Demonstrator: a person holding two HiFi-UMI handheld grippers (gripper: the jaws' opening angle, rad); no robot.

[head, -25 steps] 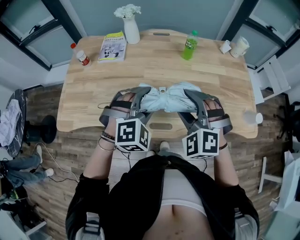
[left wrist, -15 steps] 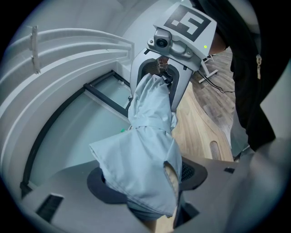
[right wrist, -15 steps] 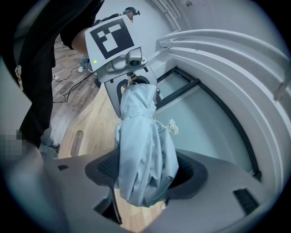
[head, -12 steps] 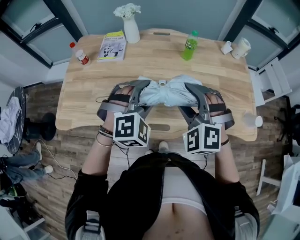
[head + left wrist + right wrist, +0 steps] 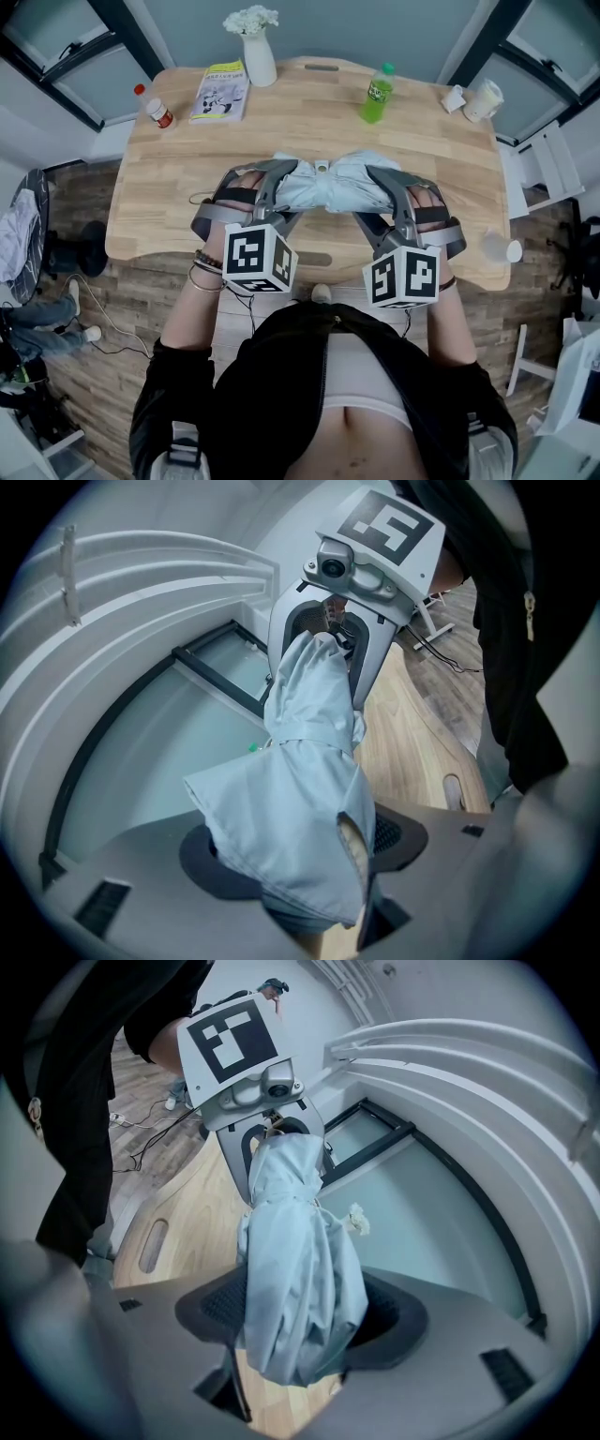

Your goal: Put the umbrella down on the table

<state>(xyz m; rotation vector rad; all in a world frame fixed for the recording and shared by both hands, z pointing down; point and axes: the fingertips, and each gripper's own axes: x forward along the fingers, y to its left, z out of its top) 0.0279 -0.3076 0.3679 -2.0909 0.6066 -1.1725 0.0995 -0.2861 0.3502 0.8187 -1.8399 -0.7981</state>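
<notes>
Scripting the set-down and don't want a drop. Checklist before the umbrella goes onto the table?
1. Left gripper grip on umbrella: ok, jaws clamp one fabric end.
2. Right gripper grip: ok, jaws clamp the other end.
3. Umbrella bundled: ok, strap wrapped around it.
4. Landing spot on table: ok, bare wood shows below both grippers.
5. Green bottle, vase, book clear: ok, all at the far edge.
6. Umbrella touching table: cannot tell.
</notes>
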